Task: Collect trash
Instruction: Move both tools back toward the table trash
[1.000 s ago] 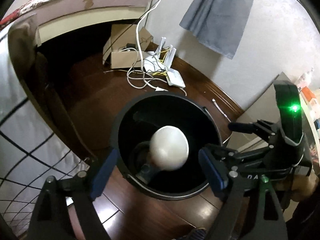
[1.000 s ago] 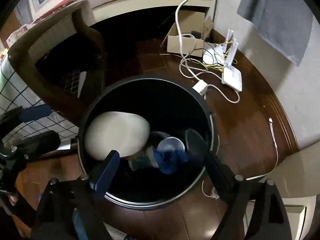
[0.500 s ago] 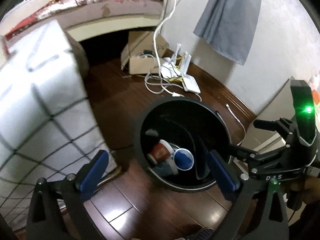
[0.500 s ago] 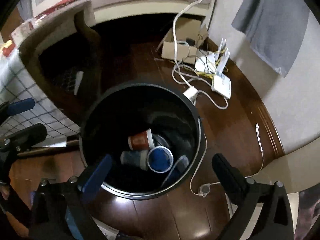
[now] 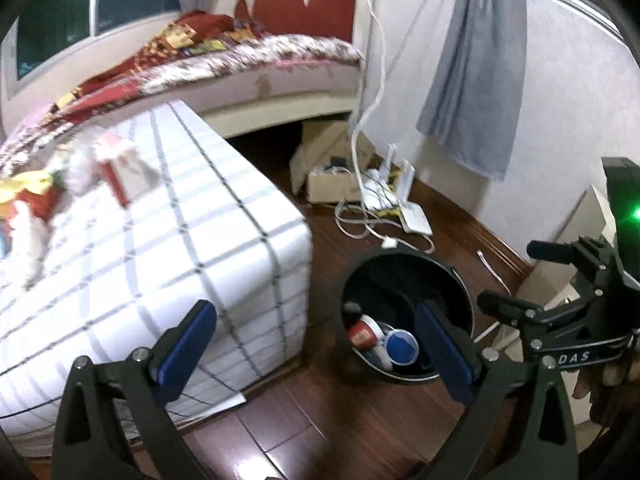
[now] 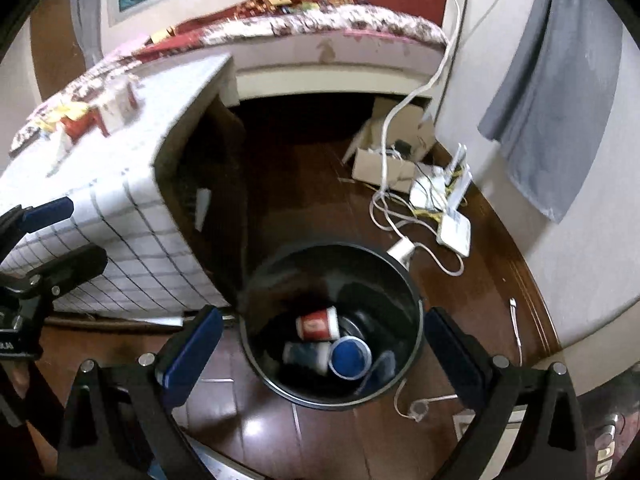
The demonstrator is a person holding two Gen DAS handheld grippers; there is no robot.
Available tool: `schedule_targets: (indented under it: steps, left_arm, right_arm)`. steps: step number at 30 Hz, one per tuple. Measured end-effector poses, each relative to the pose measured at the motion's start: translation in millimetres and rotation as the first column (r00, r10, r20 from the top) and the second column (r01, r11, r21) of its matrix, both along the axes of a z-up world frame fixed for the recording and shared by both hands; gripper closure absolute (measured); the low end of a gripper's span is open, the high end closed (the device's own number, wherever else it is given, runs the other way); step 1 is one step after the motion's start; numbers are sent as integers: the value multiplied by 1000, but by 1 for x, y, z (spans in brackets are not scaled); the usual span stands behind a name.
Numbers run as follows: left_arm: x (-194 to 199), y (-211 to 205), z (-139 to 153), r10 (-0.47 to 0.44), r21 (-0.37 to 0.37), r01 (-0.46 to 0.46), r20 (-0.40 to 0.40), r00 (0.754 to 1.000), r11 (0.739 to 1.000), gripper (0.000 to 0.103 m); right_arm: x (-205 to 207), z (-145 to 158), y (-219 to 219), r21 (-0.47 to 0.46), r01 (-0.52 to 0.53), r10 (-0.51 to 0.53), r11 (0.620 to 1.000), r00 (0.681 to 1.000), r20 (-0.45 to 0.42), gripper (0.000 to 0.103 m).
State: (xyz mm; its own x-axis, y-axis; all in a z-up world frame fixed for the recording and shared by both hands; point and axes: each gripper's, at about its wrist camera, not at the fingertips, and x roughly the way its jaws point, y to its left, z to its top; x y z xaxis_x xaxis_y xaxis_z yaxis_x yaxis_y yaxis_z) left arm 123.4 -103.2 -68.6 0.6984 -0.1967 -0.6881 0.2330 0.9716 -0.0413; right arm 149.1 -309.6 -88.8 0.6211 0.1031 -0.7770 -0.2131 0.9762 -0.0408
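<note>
A black round bin (image 5: 460, 280) (image 6: 416, 304) stands on the dark wood floor. Inside lie a red paper cup (image 5: 362, 334) (image 6: 318, 323) and a blue cup (image 5: 402, 347) (image 6: 350, 357). My left gripper (image 5: 316, 344) is open and empty, raised above the floor between the table and the bin. My right gripper (image 6: 324, 350) is open and empty, high over the bin. More trash, red and white packets (image 5: 112, 168) (image 6: 100, 112), lies blurred on the table with the white checked cloth (image 5: 180, 240) (image 6: 120, 208).
A bed (image 5: 256, 64) stands behind the table. A cardboard box (image 5: 332, 168), white routers (image 6: 452, 216) and loose cables (image 5: 360, 224) lie on the floor by the wall. A grey cloth (image 5: 476, 80) hangs on the wall.
The white object has dropped from my left gripper into the bin and is out of sight. Both grippers have risen and pulled back; the table top and bed have come into view.
</note>
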Motion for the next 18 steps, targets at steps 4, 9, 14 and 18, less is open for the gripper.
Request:
schedule_targets:
  steps: [4,9,14,18]
  left_arm:
    - [-3,19,13,40,-3,-40,25,999,999,2]
    - [-9,40,23,94,-12,-93,59,994,996,2]
    - [-11,69,25,160,-3,-160,83,984,987,2]
    - [-13,96,25,221,-8,-222,85,971,975,2]
  right_arm:
    - [-7,18,16,1,-33,32,999,998,45,1]
    - [-6,38,26,40,-41,37,998,995,95,1]
    - [6,50,47,85,-72,61,994,990,128,1]
    - [11,56,81,89,-137,123,986,981,149,1]
